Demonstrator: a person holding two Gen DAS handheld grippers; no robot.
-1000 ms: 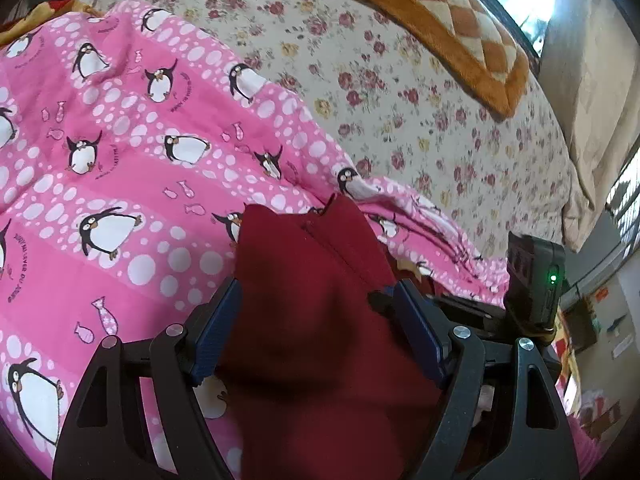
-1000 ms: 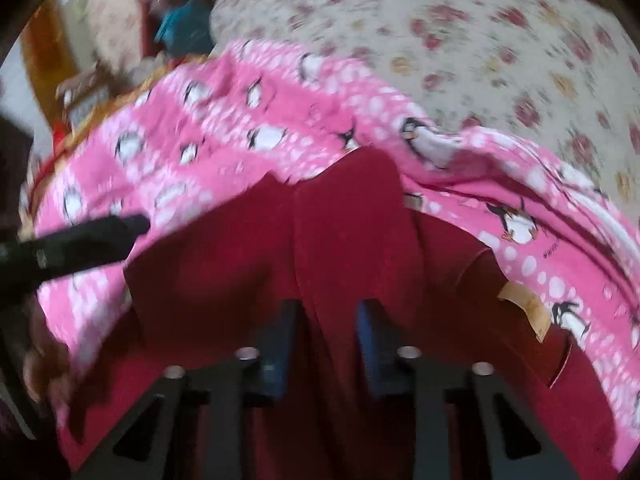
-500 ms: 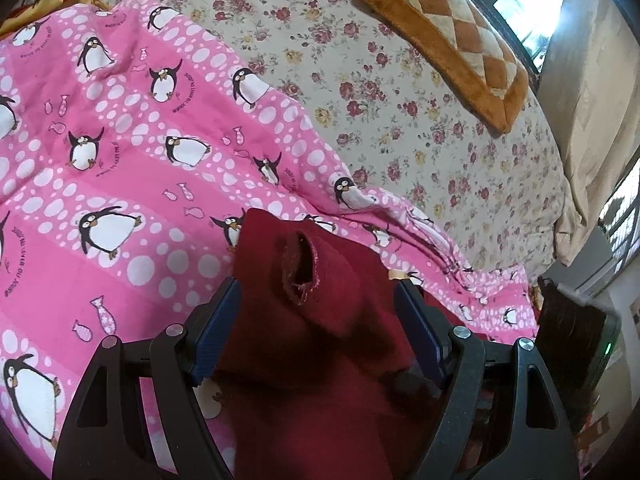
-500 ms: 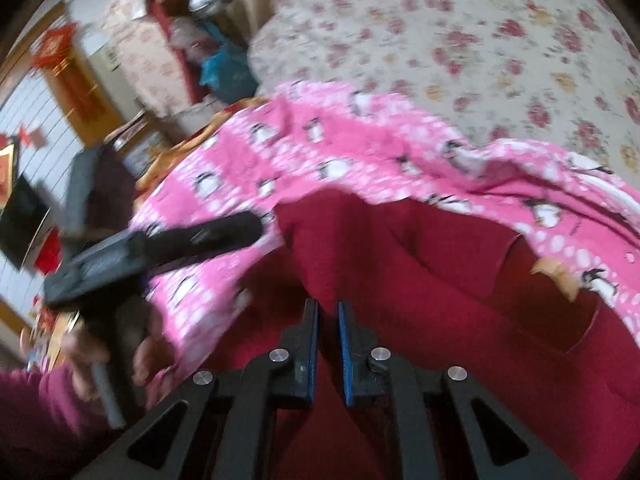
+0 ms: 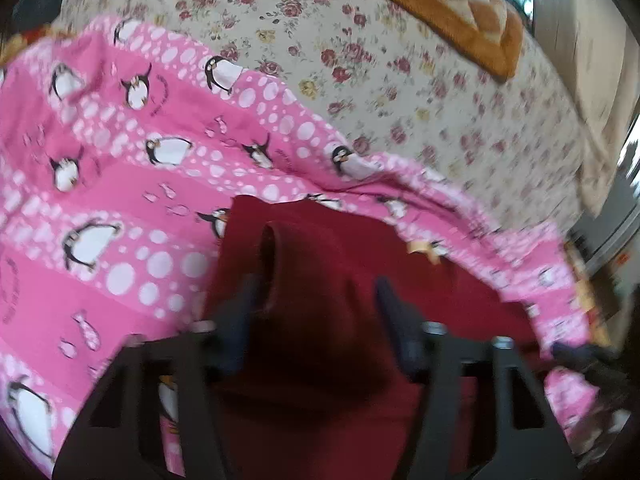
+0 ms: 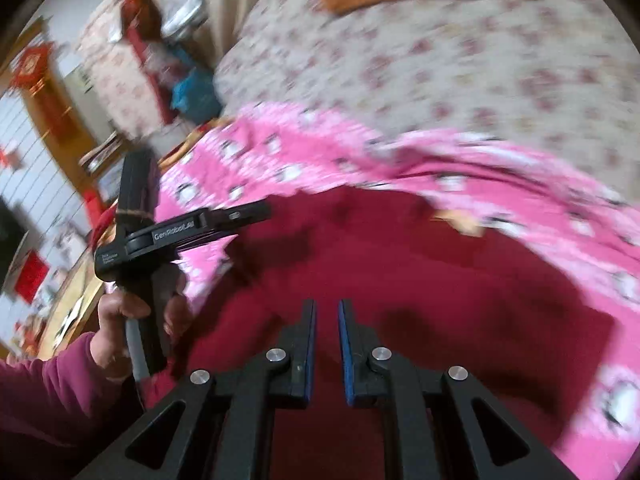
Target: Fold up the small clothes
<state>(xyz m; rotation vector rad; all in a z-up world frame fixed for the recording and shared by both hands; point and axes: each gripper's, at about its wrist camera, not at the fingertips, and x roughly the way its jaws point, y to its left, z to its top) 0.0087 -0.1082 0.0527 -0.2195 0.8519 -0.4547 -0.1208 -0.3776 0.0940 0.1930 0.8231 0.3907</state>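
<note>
While the red garment lies bunched on the pink blanket, folding looks barely begun: left gripper jaws have just been closing around a fold; right gripper jaws nearly together, empty.

garment on blanket, blanket over bedspread, cushion seemingly behind

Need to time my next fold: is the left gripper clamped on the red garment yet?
Cannot tell for sure. The left gripper has just been closing around a bunched fold of the red garment, but blur hides the contact.
</note>
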